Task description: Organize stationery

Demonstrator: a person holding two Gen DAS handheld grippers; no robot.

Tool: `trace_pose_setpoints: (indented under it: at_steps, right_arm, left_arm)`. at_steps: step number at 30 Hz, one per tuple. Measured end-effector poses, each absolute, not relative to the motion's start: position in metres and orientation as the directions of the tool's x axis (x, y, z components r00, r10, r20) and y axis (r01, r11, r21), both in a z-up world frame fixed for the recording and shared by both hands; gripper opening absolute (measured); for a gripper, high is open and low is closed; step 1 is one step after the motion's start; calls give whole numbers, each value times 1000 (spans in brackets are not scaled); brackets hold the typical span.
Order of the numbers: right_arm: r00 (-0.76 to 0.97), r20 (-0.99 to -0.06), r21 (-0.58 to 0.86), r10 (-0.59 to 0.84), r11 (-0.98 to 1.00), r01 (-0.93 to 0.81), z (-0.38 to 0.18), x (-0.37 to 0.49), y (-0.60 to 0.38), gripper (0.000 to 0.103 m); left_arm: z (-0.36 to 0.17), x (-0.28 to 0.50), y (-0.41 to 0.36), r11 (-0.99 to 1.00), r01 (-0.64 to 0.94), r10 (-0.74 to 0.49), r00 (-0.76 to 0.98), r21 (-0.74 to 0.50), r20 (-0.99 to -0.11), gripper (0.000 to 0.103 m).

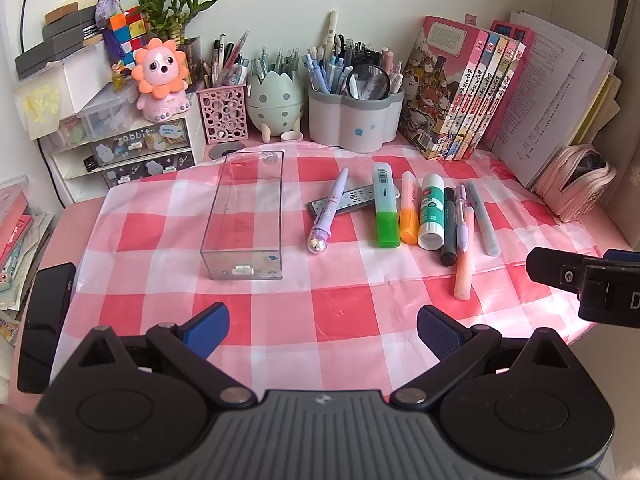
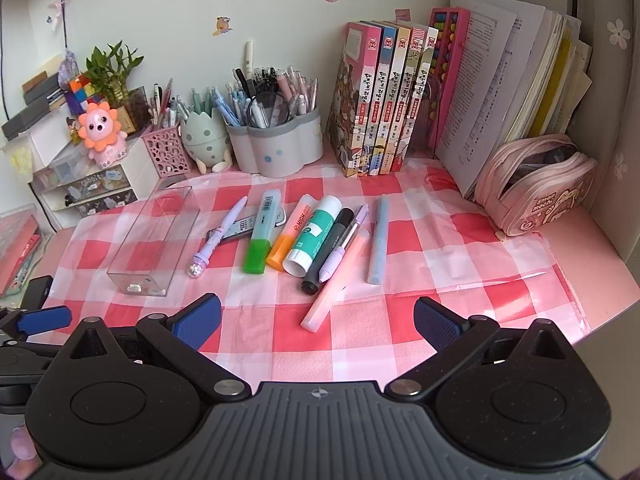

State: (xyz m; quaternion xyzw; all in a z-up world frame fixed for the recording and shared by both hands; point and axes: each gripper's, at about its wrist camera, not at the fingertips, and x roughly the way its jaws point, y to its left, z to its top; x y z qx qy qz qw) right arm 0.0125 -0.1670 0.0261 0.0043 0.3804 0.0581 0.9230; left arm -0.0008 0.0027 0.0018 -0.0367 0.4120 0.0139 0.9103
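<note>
A clear plastic box (image 1: 245,216) (image 2: 154,240) lies on the pink checked cloth, left of a row of stationery. The row holds a purple pen (image 1: 328,212) (image 2: 218,236), a green highlighter (image 1: 386,206) (image 2: 262,232), an orange highlighter (image 1: 409,208) (image 2: 290,232), a glue stick (image 1: 432,212) (image 2: 314,234), a black marker (image 1: 449,226) (image 2: 328,250), a pale pink pen (image 1: 464,264) (image 2: 334,284) and a grey-blue pen (image 1: 482,218) (image 2: 378,240). My left gripper (image 1: 322,332) hovers open near the cloth's front edge, nothing between its fingers. My right gripper (image 2: 318,320) is open too, just short of the pink pen.
Pen holders (image 1: 354,118) (image 2: 276,146), a toy lion (image 1: 160,76), small drawers (image 1: 136,152), upright books (image 1: 464,88) (image 2: 380,100) and a pink pencil case (image 2: 536,188) line the back and right. The right gripper's finger (image 1: 560,276) shows at the left view's right edge.
</note>
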Motion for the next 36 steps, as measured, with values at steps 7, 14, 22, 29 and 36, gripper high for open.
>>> trace_pose_setpoints:
  at_steps: [7,14,22,29,36]
  right_arm:
    - [702,-703,51,111,993,-106,26,13,-166,98]
    - [699,-706,49,112,993,-109,25,13,-165,98]
    - [699,-707,50,112,993,-109,26,13,-165,98]
    - [696,-709,48,113,992,-112,26,13,-162,98]
    - [696,-709,48,113,992,-112,25,13,-162,98]
  left_arm:
    - [3,-1,2,997,-54,-7,662,-58,-750,76]
    - [4,-2,2,997,-52,-11,666,-61,-746,76]
    - [4,-1,2,997,-52,-10,666,-59,-746,76]
    - [4,-1,2,997,-52,-11,665,-60,-747,76]
    - [4,-1,3,997,-52,-11,665,-61,-747,76]
